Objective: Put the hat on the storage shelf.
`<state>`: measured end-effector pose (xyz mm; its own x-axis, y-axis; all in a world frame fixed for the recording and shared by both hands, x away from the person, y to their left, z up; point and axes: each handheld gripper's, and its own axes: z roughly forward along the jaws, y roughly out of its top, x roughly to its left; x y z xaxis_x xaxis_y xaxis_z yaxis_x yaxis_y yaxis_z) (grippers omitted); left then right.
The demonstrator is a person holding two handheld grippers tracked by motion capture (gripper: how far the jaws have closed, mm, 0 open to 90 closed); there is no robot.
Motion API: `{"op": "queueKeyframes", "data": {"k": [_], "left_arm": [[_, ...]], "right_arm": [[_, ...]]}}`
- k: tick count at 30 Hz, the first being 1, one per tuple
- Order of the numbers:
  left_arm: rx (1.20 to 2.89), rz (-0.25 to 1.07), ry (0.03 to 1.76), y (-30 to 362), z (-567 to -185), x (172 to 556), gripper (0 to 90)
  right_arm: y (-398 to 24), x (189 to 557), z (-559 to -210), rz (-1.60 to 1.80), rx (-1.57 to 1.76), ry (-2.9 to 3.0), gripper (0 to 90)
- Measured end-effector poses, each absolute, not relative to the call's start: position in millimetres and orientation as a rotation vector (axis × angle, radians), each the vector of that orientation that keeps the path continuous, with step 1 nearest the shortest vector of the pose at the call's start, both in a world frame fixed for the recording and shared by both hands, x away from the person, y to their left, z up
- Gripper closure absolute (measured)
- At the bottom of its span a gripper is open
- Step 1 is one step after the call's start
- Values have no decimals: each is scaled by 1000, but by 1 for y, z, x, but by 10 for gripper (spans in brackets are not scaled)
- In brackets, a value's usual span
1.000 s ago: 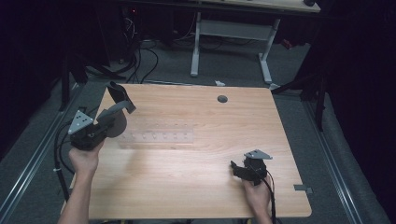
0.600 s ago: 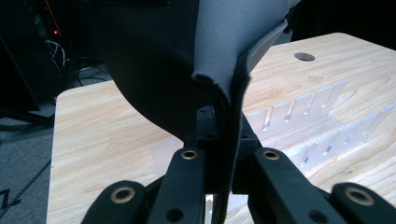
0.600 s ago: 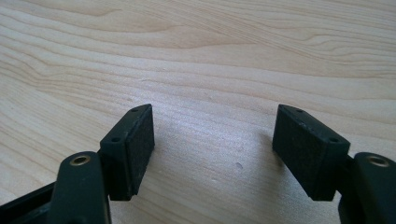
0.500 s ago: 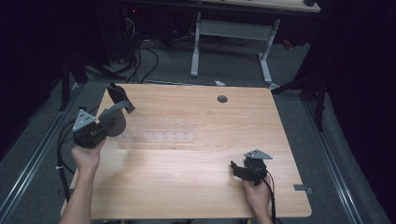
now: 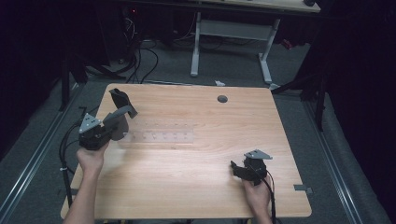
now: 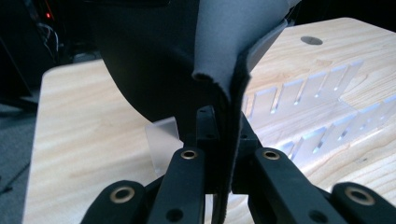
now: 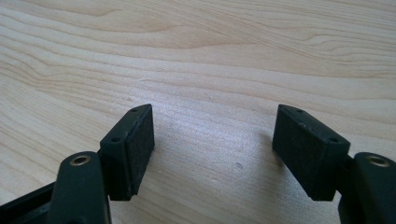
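My left gripper point(image 5: 113, 127) is shut on a limp pad point(image 5: 120, 103), grey on one side and black on the other, and holds it above the table's left part. In the left gripper view the pad point(image 6: 233, 42) rises folded from between the jaws of the left gripper point(image 6: 219, 128) and hides much of what lies beyond. A clear slotted acrylic rack point(image 5: 161, 136) lies flat on the wood just right of that gripper; the rack point(image 6: 317, 116) runs off to the right. My right gripper point(image 5: 236, 168) rests low near the table's front right, open, with bare wood between the jaws of the right gripper point(image 7: 215, 144).
The wooden table point(image 5: 196, 196) has a round cable hole point(image 5: 222, 99) near its far edge. A small grey tab point(image 5: 303, 188) sits at the right edge. Cables point(image 5: 140, 56) and a desk frame point(image 5: 233, 32) stand on the floor beyond.
My left gripper with the pad has shifted slightly to the right and toward the person. The right gripper has not moved.
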<state>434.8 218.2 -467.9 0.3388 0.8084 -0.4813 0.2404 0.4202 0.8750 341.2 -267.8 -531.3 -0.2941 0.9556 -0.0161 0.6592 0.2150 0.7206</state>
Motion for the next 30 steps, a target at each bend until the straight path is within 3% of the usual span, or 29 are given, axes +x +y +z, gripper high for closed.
{"op": "queueKeyframes", "data": {"k": [15, 18, 24, 30], "left_arm": [[1080, 410, 1341, 228, -481, 430, 823], [1085, 403, 1364, 230, -482, 430, 767], [1038, 380, 1437, 238, -478, 429, 520], [1060, 393, 1441, 240, -475, 420, 437]], "right_arm": [[-268, 341, -531, 851, 1488, 2033, 296], [-268, 341, -531, 851, 1489, 2033, 296], [-268, 341, -531, 851, 1488, 2033, 296], [-268, 341, -531, 851, 1487, 2034, 295]]}}
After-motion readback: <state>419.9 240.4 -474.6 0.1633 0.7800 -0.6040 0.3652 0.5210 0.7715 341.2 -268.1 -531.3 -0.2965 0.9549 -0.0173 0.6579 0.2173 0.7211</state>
